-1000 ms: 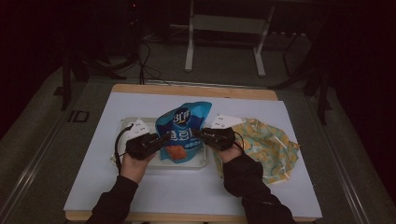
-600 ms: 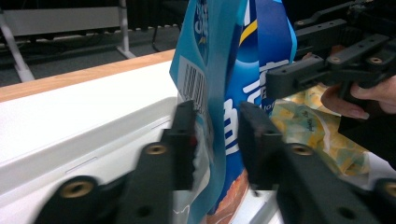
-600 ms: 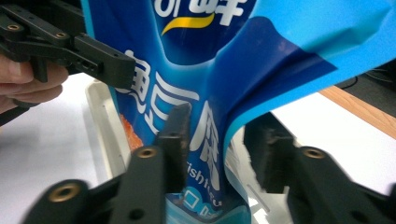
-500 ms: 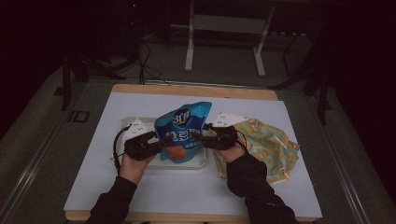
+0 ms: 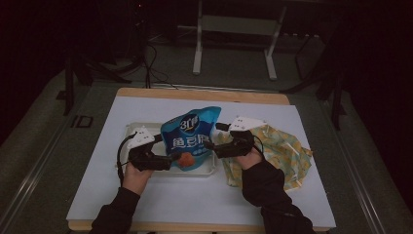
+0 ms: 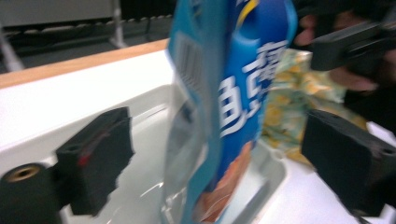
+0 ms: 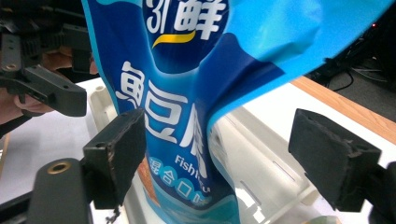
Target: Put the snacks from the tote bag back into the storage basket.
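Observation:
A blue snack pouch [image 5: 190, 139] with white characters stands upright in a white tray [image 5: 146, 169]. My left gripper [image 5: 168, 161] is at its lower left and my right gripper [image 5: 212, 146] at its right edge. Both sets of jaws have just been opening. In the left gripper view the pouch [image 6: 233, 102] stands edge-on between the wide-apart pads [image 6: 98, 154] of the left gripper [image 6: 219, 163], which do not press it. In the right gripper view the pouch [image 7: 187, 93] hangs between the jaws of the right gripper [image 7: 224, 163]; the right pad is well off it.
A crumpled yellow-green patterned bag [image 5: 282, 151] lies just right of the tray, under my right hand. A white sheet [image 5: 195, 204] covers the wooden table [image 5: 204, 93]. Metal stand legs [image 5: 234, 44] and cables sit on the dark floor beyond.
Both grippers' jaws have spread apart beside the pouch. The hands stay almost where they were, and the pouch still stands in the tray.

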A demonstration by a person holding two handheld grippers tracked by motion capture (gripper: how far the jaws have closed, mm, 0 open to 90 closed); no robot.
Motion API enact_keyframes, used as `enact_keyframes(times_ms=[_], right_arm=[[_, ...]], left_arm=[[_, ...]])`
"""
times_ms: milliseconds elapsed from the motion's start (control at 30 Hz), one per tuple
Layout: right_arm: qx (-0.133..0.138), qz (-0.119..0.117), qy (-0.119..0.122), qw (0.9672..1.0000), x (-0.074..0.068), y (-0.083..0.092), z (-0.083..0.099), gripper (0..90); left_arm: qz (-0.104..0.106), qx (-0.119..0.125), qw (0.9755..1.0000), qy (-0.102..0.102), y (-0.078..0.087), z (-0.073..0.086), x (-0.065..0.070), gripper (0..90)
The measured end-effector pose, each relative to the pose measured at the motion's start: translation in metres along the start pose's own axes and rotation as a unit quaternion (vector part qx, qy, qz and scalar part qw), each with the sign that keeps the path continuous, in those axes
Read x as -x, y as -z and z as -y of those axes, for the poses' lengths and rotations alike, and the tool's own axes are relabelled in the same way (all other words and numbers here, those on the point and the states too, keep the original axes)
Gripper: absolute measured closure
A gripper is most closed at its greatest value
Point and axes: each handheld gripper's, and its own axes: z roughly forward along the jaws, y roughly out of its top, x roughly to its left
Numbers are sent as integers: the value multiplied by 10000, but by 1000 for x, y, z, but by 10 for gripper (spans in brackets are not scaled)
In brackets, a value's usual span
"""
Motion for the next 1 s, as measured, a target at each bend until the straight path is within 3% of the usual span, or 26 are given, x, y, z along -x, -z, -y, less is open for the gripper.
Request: enact_keyframes(times_ms=[67,233,400,567,767,1000], right_arm=[[-34,-43,39,10000,0,3,0,145],[-39,49,124,9999,-1,11,3,146],[-112,97,225,9996,-4,18,7,146],[-110,185,323,9992,-8,27,10,147],[-103,205,256,9994,-9,41,16,148],[-145,285,245,9992,-9,57,31,148]], left_arm=[[46,52,9999,79,2,3,-2,20],[-23,177,9997,163,9,11,-5,19],[84,231,9994,243,15,18,-4,20],[-4,248,9996,106,20,27,4,20],[-19,91,9999,-131,22,36,16,19],[81,101,9999,-34,23,46,22,19]])
